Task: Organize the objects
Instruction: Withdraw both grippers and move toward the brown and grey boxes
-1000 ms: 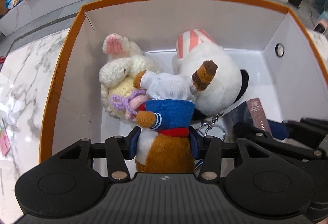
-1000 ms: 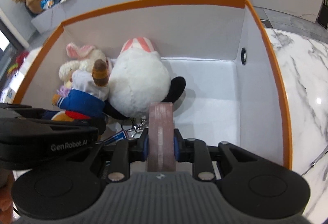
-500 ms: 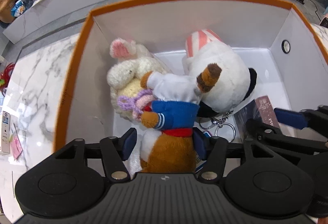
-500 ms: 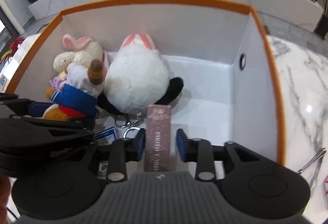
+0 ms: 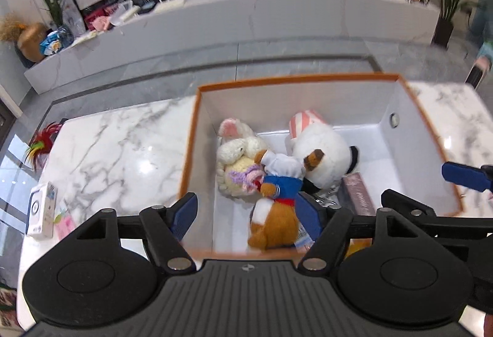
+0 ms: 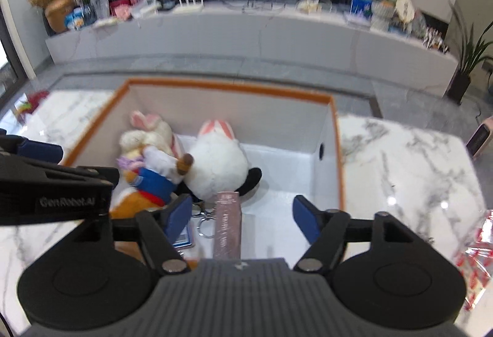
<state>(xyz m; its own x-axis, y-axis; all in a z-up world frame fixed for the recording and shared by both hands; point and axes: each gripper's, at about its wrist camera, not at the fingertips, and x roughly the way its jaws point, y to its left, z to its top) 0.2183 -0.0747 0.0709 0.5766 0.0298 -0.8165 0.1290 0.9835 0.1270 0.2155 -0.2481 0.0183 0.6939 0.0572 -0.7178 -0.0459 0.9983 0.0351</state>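
An orange-rimmed white box (image 5: 191,145) (image 6: 337,152) holds a cream bunny plush (image 5: 235,149), a round white plush (image 5: 320,149) (image 6: 218,161), a brown plush in a blue and white outfit (image 5: 277,207) (image 6: 151,179), a slim pink box (image 5: 359,193) (image 6: 228,223) and a key ring (image 6: 205,226). My left gripper (image 5: 248,215) is open and empty, raised above the box's near side. My right gripper (image 6: 240,215) is open and empty, above the pink box.
The box stands on a white marble table (image 5: 117,145) (image 6: 409,170). A small white carton (image 5: 41,210) and a red feathery item (image 5: 41,141) lie at the left. A red and silver wrapper (image 6: 474,260) lies at the right. A long counter (image 6: 246,31) runs behind.
Both grippers opened and let go, the left of the brown plush, the right of the pink box. Both have lifted up and back out of the box.
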